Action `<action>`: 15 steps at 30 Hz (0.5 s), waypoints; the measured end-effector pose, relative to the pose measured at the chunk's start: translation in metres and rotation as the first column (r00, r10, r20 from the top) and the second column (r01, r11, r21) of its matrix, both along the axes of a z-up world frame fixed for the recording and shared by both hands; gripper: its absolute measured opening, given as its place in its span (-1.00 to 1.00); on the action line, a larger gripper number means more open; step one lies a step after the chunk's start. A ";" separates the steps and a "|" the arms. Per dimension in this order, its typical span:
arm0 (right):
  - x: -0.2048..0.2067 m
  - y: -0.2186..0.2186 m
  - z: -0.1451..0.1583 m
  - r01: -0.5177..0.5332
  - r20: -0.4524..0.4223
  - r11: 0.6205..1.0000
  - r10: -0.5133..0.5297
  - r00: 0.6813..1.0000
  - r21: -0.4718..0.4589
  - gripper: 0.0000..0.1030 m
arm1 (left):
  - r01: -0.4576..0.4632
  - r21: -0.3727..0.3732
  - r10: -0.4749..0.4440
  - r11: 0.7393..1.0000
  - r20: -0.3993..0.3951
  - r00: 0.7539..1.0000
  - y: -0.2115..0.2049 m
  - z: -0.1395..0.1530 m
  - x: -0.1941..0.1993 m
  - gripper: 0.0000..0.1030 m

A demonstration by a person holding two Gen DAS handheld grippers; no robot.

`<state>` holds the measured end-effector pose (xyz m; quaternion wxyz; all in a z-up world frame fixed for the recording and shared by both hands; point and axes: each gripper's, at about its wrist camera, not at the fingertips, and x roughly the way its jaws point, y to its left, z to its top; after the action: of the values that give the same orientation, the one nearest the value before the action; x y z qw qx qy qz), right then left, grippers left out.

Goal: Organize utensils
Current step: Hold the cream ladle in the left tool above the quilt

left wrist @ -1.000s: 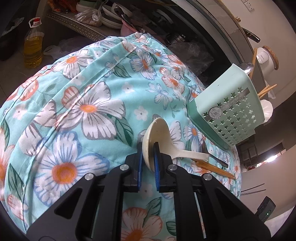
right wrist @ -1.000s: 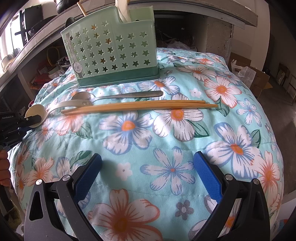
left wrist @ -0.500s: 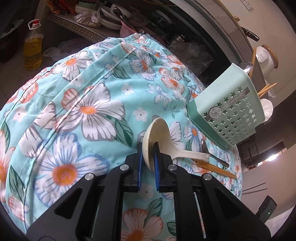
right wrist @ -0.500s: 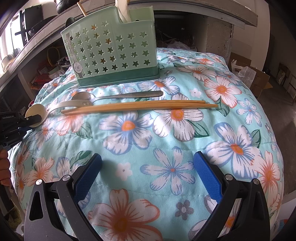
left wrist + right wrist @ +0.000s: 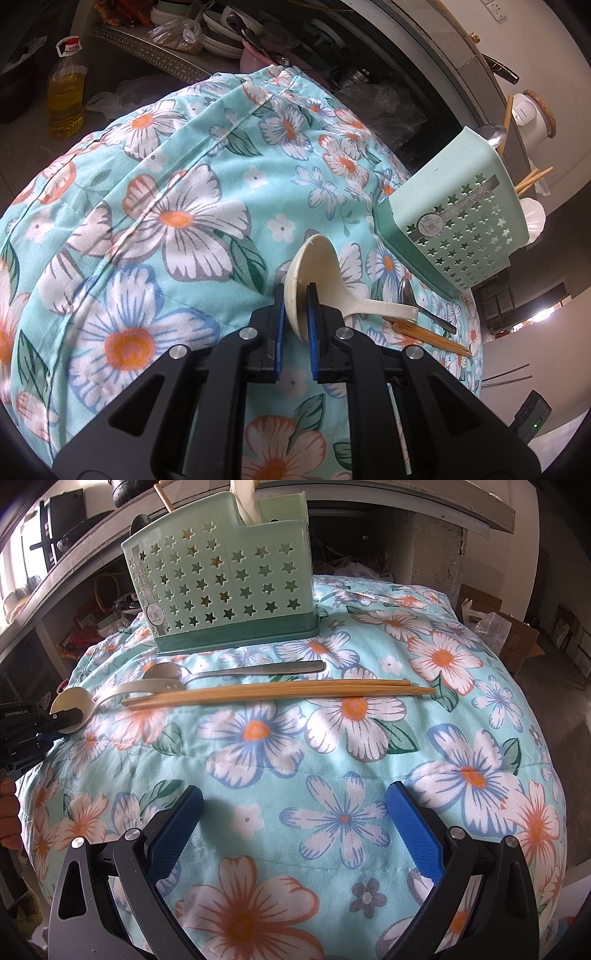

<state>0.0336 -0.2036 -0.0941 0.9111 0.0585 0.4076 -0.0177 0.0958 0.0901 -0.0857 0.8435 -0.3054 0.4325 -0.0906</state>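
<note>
My left gripper [image 5: 295,301] is shut on the bowl of a cream plastic soup spoon [image 5: 321,266], whose handle rests on the floral cloth. In the right wrist view the same spoon [image 5: 72,707] sits at the far left in the left gripper [image 5: 64,716]. A metal spoon [image 5: 236,670] and a pair of wooden chopsticks [image 5: 277,694] lie side by side in front of a mint green star-holed utensil caddy [image 5: 221,587], which holds several utensils. My right gripper [image 5: 291,830] hangs open over the near cloth, holding nothing.
The flower-print cloth [image 5: 166,221] covers a rounded, soft surface that falls away on all sides. A bottle of yellow oil [image 5: 66,96] stands on the floor at the left. Shelves with dishes [image 5: 221,33] run behind. Cardboard boxes [image 5: 495,627] sit at the right.
</note>
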 end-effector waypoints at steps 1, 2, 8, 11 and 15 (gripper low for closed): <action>0.000 0.000 0.000 0.000 0.000 1.000 0.000 1.000 0.000 0.87 | 0.000 -0.001 0.000 1.000 0.000 1.000 0.000 0.000 0.000 -0.81; 0.000 0.000 0.000 0.000 0.000 1.000 0.000 1.000 0.000 0.87 | 0.000 -0.002 0.000 1.000 -0.001 1.000 0.000 0.000 0.000 -0.81; 0.000 0.000 0.000 0.000 0.001 1.000 0.000 1.000 0.002 0.87 | -0.001 -0.006 0.001 1.000 -0.003 1.000 0.002 -0.001 0.000 -0.81; 0.000 0.000 0.000 0.000 0.001 1.000 0.000 1.000 0.002 0.87 | -0.001 -0.008 0.001 1.000 -0.003 1.000 0.002 -0.001 0.000 -0.81; 0.000 0.000 0.000 0.000 0.002 1.000 0.000 1.000 0.003 0.87 | -0.002 -0.009 0.002 1.000 -0.004 1.000 0.002 -0.001 0.001 -0.81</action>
<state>0.0335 -0.2038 -0.0941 0.9114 0.0596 0.4069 -0.0170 0.0966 0.0924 -0.0868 0.8413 -0.3099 0.4334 -0.0914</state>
